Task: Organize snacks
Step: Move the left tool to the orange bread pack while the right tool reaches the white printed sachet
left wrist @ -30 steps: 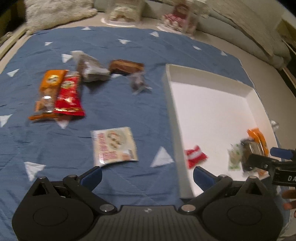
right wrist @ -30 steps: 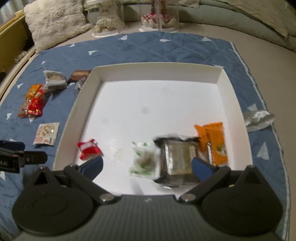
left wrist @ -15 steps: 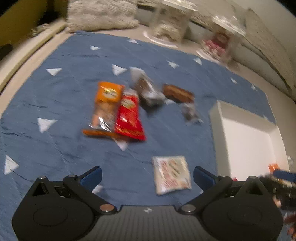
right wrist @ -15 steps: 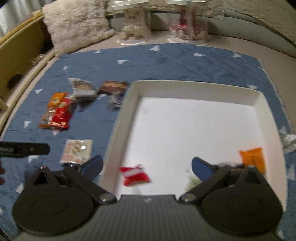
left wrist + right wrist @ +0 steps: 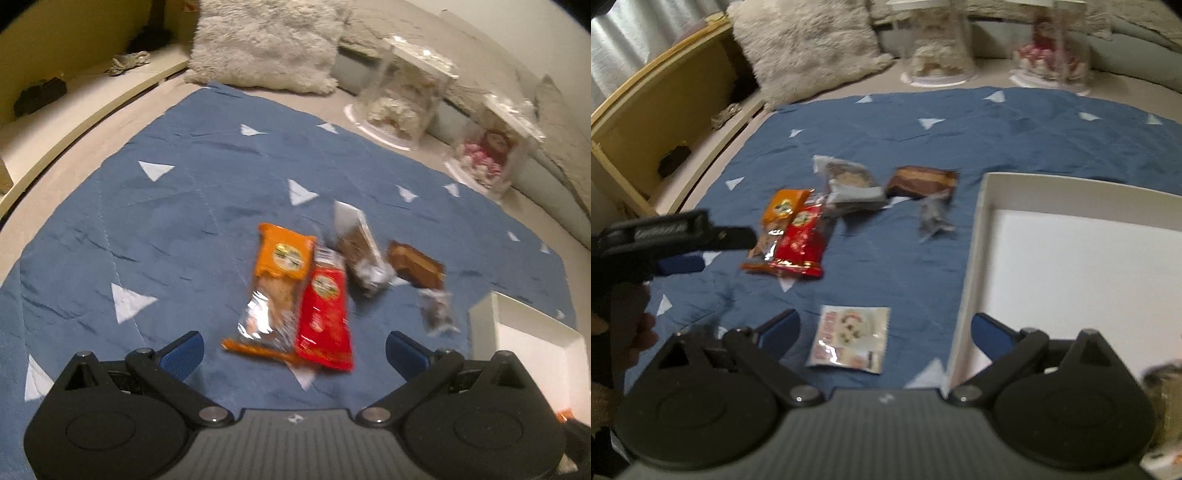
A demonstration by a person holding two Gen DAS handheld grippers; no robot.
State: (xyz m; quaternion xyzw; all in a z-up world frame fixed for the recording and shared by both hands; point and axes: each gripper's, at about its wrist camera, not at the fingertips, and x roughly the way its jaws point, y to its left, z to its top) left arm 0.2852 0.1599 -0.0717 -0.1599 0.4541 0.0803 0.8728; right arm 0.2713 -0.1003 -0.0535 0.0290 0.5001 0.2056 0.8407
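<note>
My left gripper [image 5: 293, 349] is open and empty, hovering just short of a red snack pack [image 5: 325, 314] and an orange one [image 5: 275, 280] lying side by side on the blue mat. Behind them lie a clear-wrapped brown snack [image 5: 360, 254], a brown bar [image 5: 415, 264] and a small grey packet [image 5: 436, 310]. My right gripper [image 5: 884, 328] is open and empty above a flat white packet [image 5: 851, 334]. The white tray [image 5: 975, 251] lies to its right. The left gripper [image 5: 683, 240] shows at the left of the right wrist view.
A fluffy cushion [image 5: 266, 40] and two clear display boxes [image 5: 402, 92] stand beyond the blue mat [image 5: 166, 229]. A low wooden shelf [image 5: 665, 122] runs along the left. The tray's corner [image 5: 495, 306] shows at the right of the left wrist view.
Both grippers swung left, away from the tray. The left one closed in on the red and orange packs; the right one now hangs over the white packet.
</note>
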